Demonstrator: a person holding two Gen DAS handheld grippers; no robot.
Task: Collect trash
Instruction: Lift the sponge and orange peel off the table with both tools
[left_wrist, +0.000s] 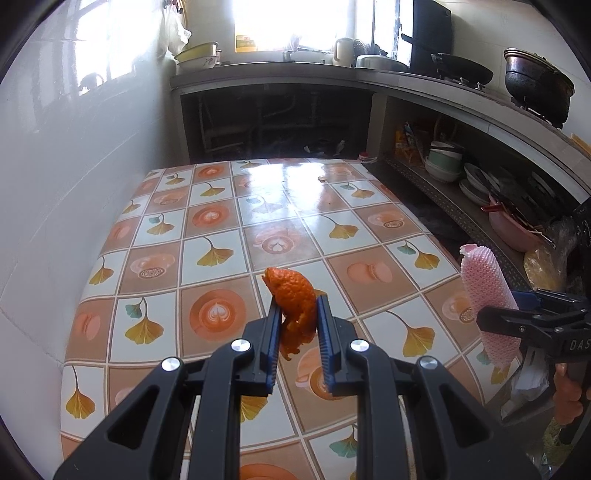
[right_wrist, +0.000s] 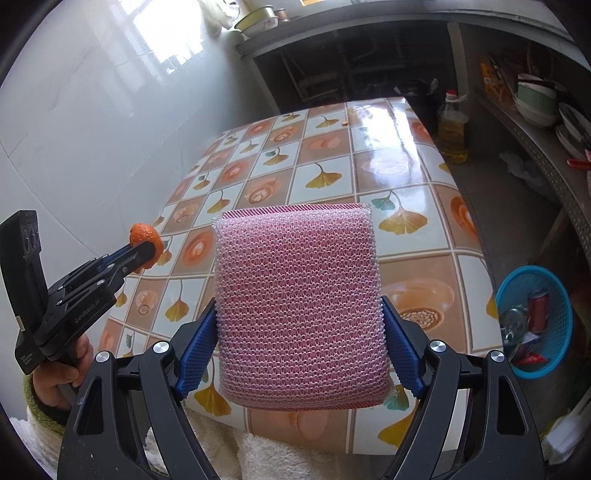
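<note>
My left gripper (left_wrist: 295, 306) is shut on a piece of orange peel (left_wrist: 293, 295), which sticks up past the blue pads above the tiled table (left_wrist: 221, 229). The same peel (right_wrist: 144, 236) and left gripper (right_wrist: 147, 253) appear at the left of the right wrist view. My right gripper (right_wrist: 299, 317) is shut on a pink mesh scrubbing sponge (right_wrist: 299, 302), held upright and filling the wide gap between the pads. That sponge (left_wrist: 487, 295) also shows at the right edge of the left wrist view. A blue trash basket (right_wrist: 533, 321) stands on the floor right of the table.
The basket holds a red can (right_wrist: 537, 308) and scraps. A small crumb (right_wrist: 345, 122) lies near the table's far edge. An oil bottle (right_wrist: 453, 129) stands on the floor beyond the table. A shelf with bowls (left_wrist: 443, 158) runs along the right. A white wall (left_wrist: 74, 184) bounds the left.
</note>
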